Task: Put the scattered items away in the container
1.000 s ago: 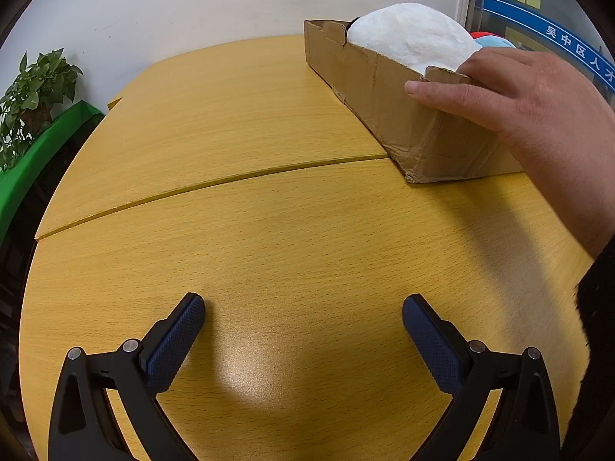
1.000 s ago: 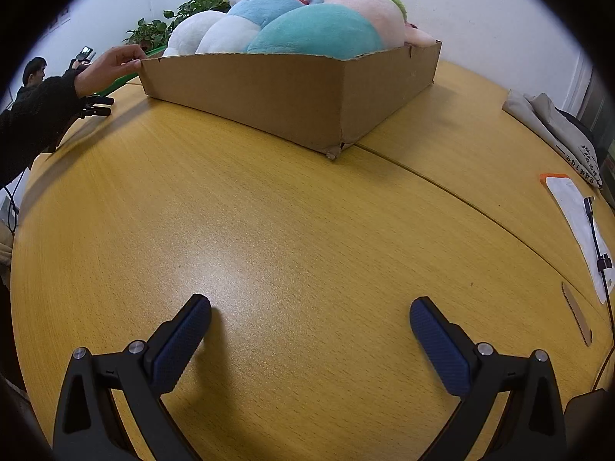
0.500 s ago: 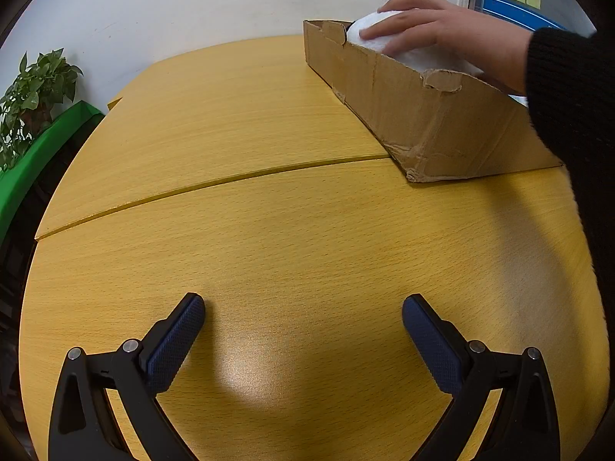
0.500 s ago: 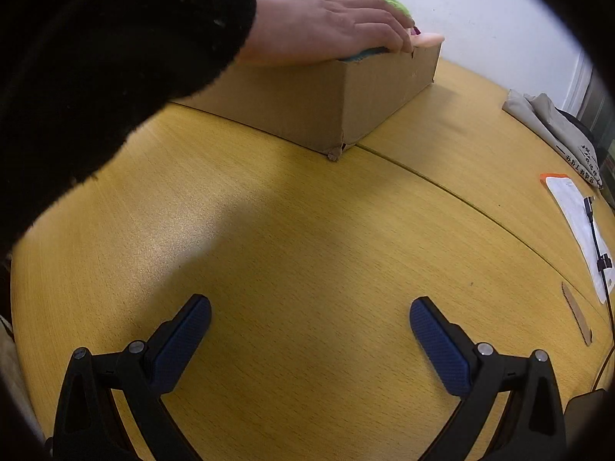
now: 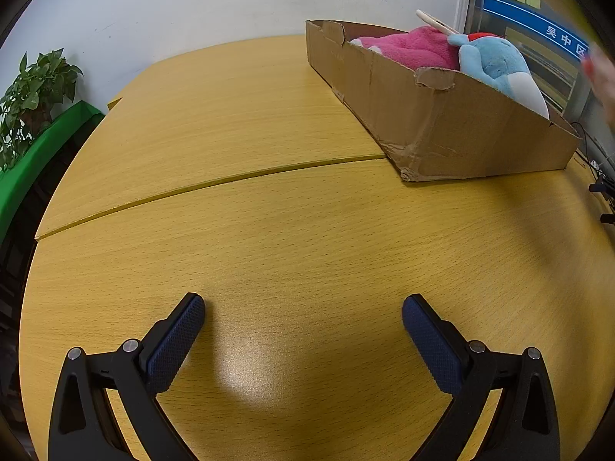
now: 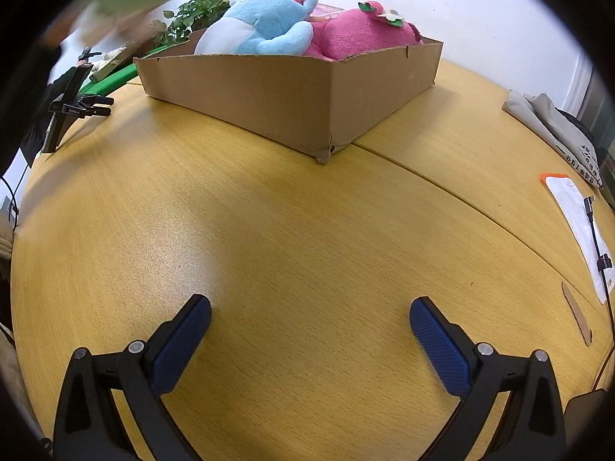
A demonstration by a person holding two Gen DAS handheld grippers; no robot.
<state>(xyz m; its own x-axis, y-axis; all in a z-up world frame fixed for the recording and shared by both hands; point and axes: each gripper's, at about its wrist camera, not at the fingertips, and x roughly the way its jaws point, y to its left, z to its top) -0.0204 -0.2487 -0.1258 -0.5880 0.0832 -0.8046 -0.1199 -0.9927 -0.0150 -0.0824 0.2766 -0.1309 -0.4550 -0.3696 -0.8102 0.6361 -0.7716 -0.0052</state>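
Left gripper (image 5: 303, 317) wide open, empty, low over the wood-grain table (image 5: 230, 134); cardboard box (image 5: 442, 126) well ahead & to its right, corner crumpled, w/ a fuzzy pink plush (image 5: 411, 48) and a blue-white plush (image 5: 499, 69) inside. Right gripper (image 6: 310, 319) also spread wide, nothing held; same box (image 6: 292, 96) straight ahead, well apart, blue plush (image 6: 261, 25) left of pink one (image 6: 361, 34). Textured blue pads (image 6: 438, 345).

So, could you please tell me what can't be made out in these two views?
- Box floor: hidden by its walls, both views.
- Lower parts of the blue plush and pink plush: behind the wall.
- Hand: blurred, cut by the left view's edge.
- Blur at the right view's top left: unidentifiable.
- Bag print: too small.
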